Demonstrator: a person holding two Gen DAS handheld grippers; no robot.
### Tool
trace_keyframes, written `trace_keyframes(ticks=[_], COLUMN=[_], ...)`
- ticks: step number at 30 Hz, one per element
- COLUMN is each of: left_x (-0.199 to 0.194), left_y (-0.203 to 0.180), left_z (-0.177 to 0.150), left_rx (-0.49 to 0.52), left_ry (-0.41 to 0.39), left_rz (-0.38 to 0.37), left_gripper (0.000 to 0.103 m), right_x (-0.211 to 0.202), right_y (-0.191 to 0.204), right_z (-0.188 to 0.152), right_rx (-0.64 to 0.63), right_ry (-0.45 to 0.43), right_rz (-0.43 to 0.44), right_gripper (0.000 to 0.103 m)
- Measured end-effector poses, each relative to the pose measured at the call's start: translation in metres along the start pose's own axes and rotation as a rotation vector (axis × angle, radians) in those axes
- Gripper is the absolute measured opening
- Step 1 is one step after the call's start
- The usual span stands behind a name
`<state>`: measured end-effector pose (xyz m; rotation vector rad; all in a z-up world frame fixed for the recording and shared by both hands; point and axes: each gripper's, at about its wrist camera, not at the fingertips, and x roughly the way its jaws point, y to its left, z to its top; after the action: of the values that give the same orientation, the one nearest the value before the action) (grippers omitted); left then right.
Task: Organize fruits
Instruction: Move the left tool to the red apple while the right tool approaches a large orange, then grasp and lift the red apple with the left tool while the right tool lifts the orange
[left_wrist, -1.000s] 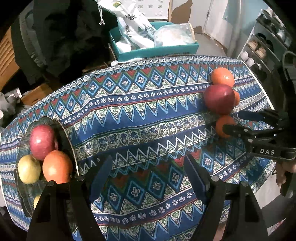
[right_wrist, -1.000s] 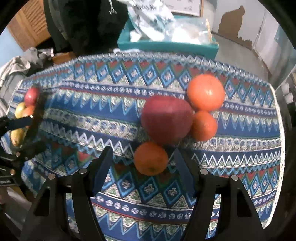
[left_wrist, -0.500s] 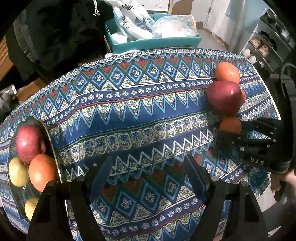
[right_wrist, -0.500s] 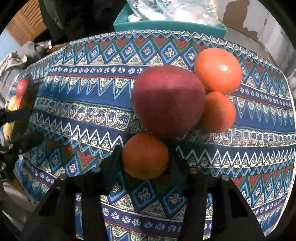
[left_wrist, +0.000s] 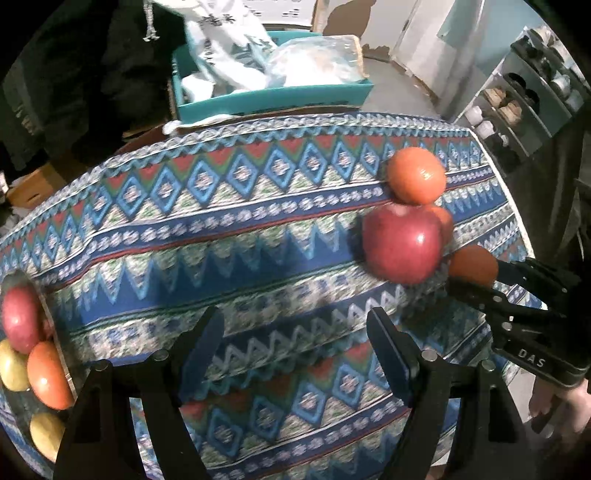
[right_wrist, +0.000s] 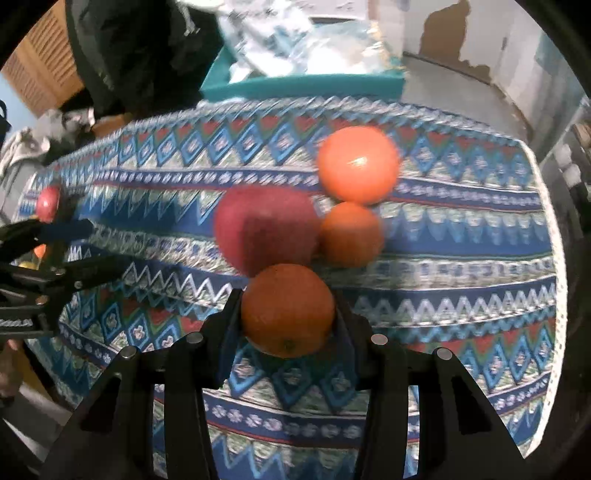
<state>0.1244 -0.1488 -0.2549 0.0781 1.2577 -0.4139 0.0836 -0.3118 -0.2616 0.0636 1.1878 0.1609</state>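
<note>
My right gripper (right_wrist: 288, 314) is shut on a small orange (right_wrist: 287, 309), both pads pressed to its sides. Behind it on the patterned cloth lie a red apple (right_wrist: 266, 229), a second small orange (right_wrist: 351, 234) and a big orange (right_wrist: 357, 164). In the left wrist view my left gripper (left_wrist: 295, 347) stands open over bare cloth with nothing between its fingers. The held orange (left_wrist: 472, 266) shows there in the right gripper's fingers (left_wrist: 480, 291), beside the red apple (left_wrist: 402, 245). A glass plate (left_wrist: 55, 325) at the far left holds a red apple (left_wrist: 20, 319), an orange (left_wrist: 48, 374) and yellow fruits.
A teal box (left_wrist: 273, 98) stuffed with plastic bags stands behind the table. Dark clothing hangs at the back left. Shelves with jars (left_wrist: 517, 110) stand to the right. The cloth's right edge (right_wrist: 554, 258) drops off close to the fruit group.
The right gripper closed on the small orange in front of the red apple and drew it slightly back. The left gripper drifted rightward, so the plate slid to the left frame edge.
</note>
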Motion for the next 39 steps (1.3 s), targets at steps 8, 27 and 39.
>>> trace_keyframes(ticks=[8,27,39], left_x=[0.009,0.064,0.078], left_y=[-0.037,-0.078,-0.071], left_z=[0.020,0.037,0.025], left_rx=[0.035,0.084,0.082], left_ry=[-0.016,0.075,0.104], left_rz=[-0.062,-0.098,-0.116], left_gripper=[0.087,0.087,0.082], right_x=[-0.015,-0.008,-0.003], right_y=[-0.033,-0.075,-0.068], right_z=[0.003,-0.003,-0.001], right_rx=[0.068,0.145,0.126], right_ry=[-0.045,-0.046,-0.035], right_rz=[-0.044,-0.033,-0.036], right_gripper=[0.046,0.046,0.046])
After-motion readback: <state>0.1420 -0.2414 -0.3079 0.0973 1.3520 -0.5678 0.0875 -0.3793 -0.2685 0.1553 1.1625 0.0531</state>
